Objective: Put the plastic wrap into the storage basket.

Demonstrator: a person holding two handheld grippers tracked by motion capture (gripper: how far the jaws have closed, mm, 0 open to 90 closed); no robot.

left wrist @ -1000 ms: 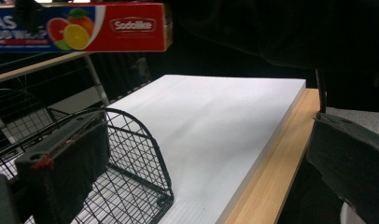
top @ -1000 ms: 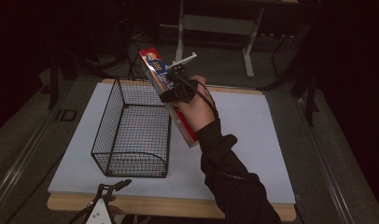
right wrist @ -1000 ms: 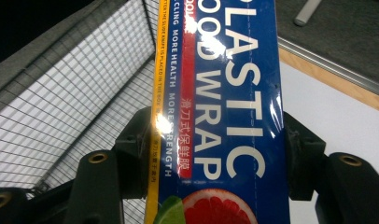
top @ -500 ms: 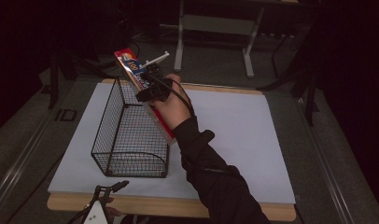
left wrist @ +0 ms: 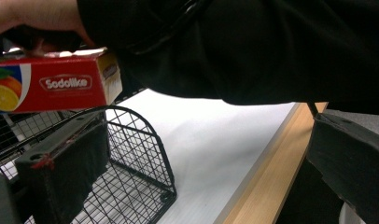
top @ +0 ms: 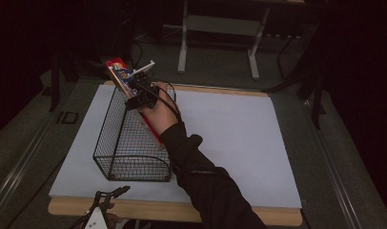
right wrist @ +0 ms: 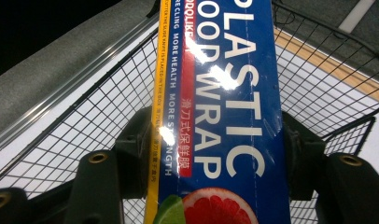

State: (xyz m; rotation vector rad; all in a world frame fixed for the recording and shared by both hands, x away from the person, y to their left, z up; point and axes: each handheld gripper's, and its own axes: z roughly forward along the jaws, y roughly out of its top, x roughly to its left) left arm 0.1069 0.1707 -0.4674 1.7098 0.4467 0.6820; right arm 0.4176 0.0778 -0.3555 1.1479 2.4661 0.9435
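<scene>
Right tool [top: 140, 91] clamped across the long red-and-blue cardboard plastic-wrap box [top: 129, 93], which sits tilted over the black wire mesh basket [top: 129, 148], far end up toward 11 o'clock, near end dipping inside at 5 (long axis roughly matches the basket's). Left tool [top: 103, 202] jaws parted, empty, at the bench [top: 239, 138] near edge, farther off.

The box [right wrist: 220, 116] is deep blue on its broad face with white lettering, a red strip of white characters, a yellow edge band printed in dark type, and a pink grapefruit slice beside a green lime; its side [left wrist: 52, 86] is red with a white logo and an orange fruit. The basket [top: 129, 143] is black wire mesh. The counter [top: 239, 138] is pale grey-white with a light wood edge, the sleeve [top: 215, 191] black, and both tools [top: 141, 90] [top: 103, 210] black.
</scene>
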